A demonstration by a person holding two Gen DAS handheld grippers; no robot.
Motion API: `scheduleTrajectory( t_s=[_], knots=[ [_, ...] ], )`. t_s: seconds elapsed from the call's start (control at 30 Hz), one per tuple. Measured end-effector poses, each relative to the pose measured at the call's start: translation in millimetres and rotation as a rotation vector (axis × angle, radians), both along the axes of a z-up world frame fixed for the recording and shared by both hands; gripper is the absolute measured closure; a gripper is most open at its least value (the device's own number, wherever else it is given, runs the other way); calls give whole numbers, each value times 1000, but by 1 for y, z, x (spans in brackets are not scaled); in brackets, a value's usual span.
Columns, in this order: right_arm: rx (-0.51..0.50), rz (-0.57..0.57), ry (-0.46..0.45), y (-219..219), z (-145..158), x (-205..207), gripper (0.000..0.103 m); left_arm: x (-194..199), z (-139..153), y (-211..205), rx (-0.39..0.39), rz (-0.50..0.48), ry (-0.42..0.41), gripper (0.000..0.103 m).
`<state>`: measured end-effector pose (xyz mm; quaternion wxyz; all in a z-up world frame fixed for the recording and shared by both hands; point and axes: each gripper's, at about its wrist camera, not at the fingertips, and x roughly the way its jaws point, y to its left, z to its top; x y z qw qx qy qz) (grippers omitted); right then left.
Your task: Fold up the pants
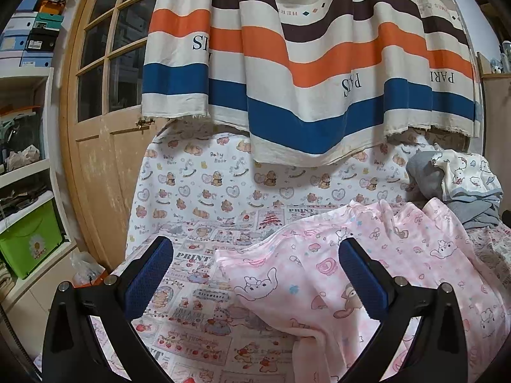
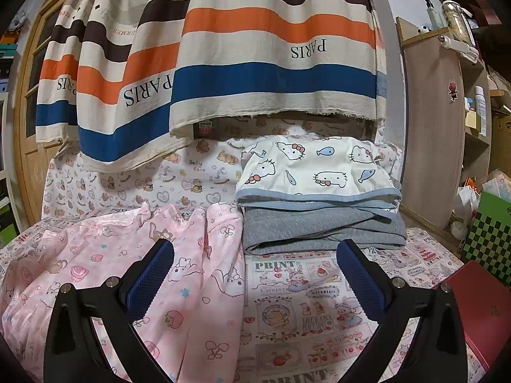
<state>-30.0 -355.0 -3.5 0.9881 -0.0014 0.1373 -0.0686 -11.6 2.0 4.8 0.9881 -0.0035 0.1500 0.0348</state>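
Note:
Pink cartoon-print pants (image 1: 367, 255) lie spread and rumpled on the printed bedsheet (image 1: 191, 287); they also show in the right wrist view (image 2: 127, 271). My left gripper (image 1: 255, 274) is open and empty, hovering over the pants' left edge. My right gripper (image 2: 255, 277) is open and empty, hovering over the pants' right edge and the bare sheet (image 2: 303, 303).
A folded stack, a Hello Kitty garment (image 2: 319, 166) on a grey one (image 2: 319, 229), sits behind the pants at the right. A striped curtain (image 1: 303, 63) hangs over the bed's back. A wooden door (image 1: 102, 127) and shelves (image 1: 25, 159) stand left; a cabinet (image 2: 431, 127) and a red box (image 2: 479, 312) stand right.

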Motion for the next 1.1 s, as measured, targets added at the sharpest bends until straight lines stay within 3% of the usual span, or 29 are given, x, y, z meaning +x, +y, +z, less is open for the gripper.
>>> scheduleTrajectory(
  t_s=[1.1],
  knots=[
    [0,-12,0,-1,3,-1,1,0,-1,1,-4,16,-3,0]
  ],
)
